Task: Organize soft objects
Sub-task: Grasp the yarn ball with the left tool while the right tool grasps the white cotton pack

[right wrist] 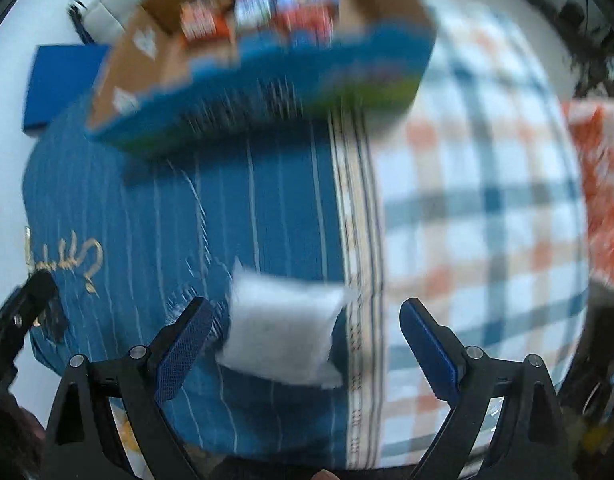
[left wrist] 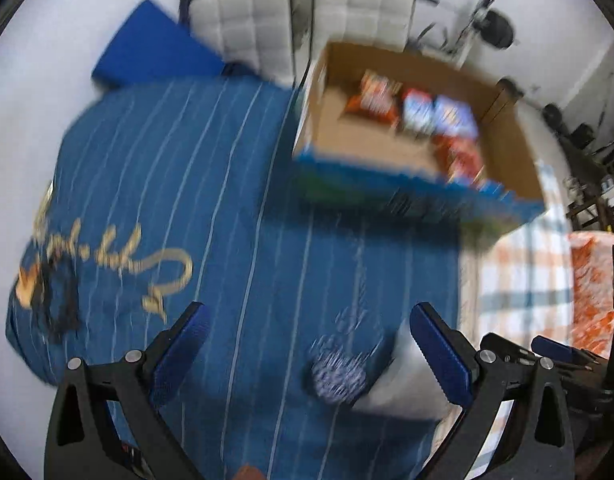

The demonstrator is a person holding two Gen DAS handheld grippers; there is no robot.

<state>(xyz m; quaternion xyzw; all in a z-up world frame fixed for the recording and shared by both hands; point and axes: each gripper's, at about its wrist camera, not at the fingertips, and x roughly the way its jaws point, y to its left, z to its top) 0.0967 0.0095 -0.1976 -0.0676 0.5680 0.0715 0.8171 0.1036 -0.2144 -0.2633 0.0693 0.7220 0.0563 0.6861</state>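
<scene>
Here, both grippers' fingers wide, white pouch [right wrist: 281,326] near blue cloth [right wrist: 263,208] edge, box [right wrist: 267,92] beyond.

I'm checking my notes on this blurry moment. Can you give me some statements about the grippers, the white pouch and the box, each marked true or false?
1. The right gripper is shut on the white pouch. False: its jaws are spread wide, and the pouch lies on the blue striped cloth.
2. The left gripper is open. True.
3. The cardboard box holds snack packets. True.
4. The box is empty. False: several colourful packets lie inside.
</scene>
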